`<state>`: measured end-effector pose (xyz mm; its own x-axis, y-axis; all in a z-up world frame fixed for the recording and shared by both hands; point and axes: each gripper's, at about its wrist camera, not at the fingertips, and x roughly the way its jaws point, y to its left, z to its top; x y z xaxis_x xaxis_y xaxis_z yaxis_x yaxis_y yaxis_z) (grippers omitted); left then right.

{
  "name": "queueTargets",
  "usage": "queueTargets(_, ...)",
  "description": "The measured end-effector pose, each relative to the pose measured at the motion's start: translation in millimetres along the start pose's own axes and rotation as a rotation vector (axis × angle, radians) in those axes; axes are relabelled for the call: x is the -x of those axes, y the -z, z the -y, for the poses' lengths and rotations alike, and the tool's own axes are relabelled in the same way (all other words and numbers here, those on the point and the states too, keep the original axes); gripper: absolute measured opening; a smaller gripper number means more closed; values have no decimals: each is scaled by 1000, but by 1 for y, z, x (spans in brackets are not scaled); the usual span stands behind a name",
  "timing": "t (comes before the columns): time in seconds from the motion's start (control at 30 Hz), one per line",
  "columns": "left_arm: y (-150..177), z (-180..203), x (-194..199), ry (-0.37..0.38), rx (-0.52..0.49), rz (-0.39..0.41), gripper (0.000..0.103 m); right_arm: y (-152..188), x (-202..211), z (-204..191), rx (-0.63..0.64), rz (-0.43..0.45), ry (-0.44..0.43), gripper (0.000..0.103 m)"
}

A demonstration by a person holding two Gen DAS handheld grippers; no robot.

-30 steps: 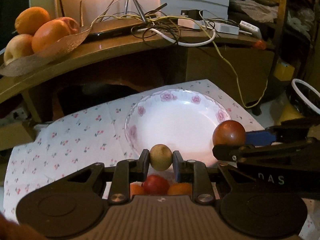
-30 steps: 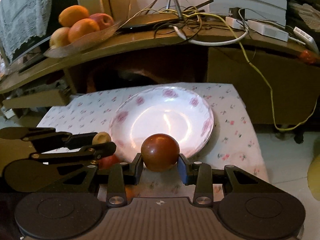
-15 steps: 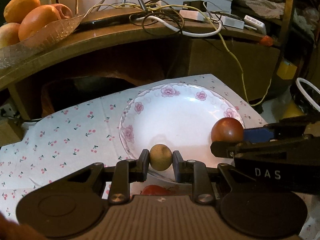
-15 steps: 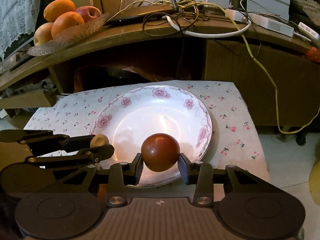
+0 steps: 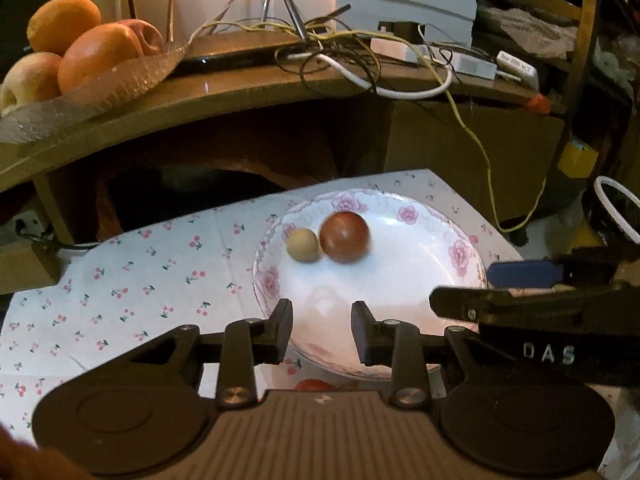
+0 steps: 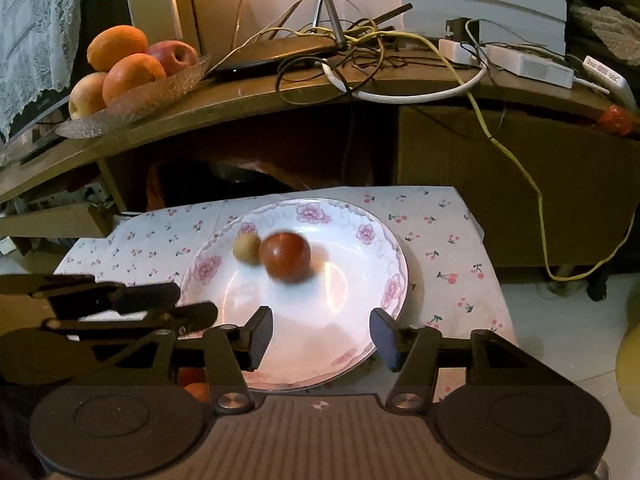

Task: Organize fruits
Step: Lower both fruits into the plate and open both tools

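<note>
A white plate with pink flowers (image 5: 460,252) (image 6: 372,236) lies on a cherry-print cloth (image 5: 160,272) (image 6: 436,236). A small tan fruit (image 5: 303,244) (image 6: 247,247) and a dark red round fruit (image 5: 344,237) (image 6: 285,256) lie side by side in the plate's far left part. My left gripper (image 5: 321,330) is open and empty over the plate's near rim. My right gripper (image 6: 321,336) is open and empty over the plate's near edge; it shows side-on in the left wrist view (image 5: 492,288). Red and orange fruits (image 5: 314,385) (image 6: 192,384) peek out below the grippers.
A wooden desk (image 5: 248,92) (image 6: 248,100) stands behind, with tangled cables (image 6: 360,52) and a glass dish (image 5: 100,88) (image 6: 152,92) of oranges and apples at its left. A yellow cable (image 6: 532,184) hangs down on the right. Floor lies right of the cloth.
Both grippers have opened and let go of their fruits. The tan fruit and the red fruit now lie in the plate. Both grippers have drawn back a little.
</note>
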<state>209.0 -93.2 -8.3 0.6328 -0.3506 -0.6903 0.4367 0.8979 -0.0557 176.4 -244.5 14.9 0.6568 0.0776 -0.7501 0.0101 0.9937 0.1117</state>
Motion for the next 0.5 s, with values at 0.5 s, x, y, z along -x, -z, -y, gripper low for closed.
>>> queueTargets(0.5, 9, -1, 17, -20, -2, -12, 37, 9, 10, 2, 21, -15, 0, 57)
